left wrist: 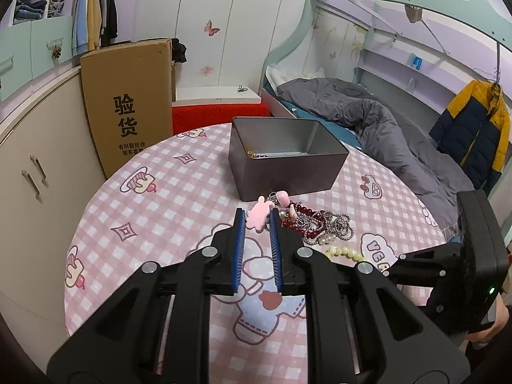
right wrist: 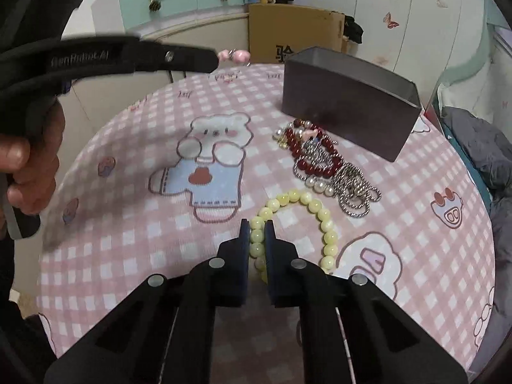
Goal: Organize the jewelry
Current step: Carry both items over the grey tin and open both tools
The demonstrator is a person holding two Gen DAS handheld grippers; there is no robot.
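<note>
My left gripper (left wrist: 257, 215) is shut on a pink charm keychain (left wrist: 260, 214) and holds it above the table; it shows raised in the right wrist view (right wrist: 233, 55). The grey metal box (left wrist: 286, 156) stands open at the table's far side, with some jewelry inside. A pile of red beads, pearls and silver chains (right wrist: 323, 156) lies in front of the box. My right gripper (right wrist: 257, 225) is closed around the yellow bead bracelet (right wrist: 307, 201) lying on the tablecloth.
The round table has a pink checked cloth (left wrist: 153, 217). A cardboard box (left wrist: 128, 102) leans behind it at left, cabinets (left wrist: 35, 166) further left. A bed with a grey duvet (left wrist: 384, 121) is at right. The right gripper's body (left wrist: 473, 256) shows at the right edge.
</note>
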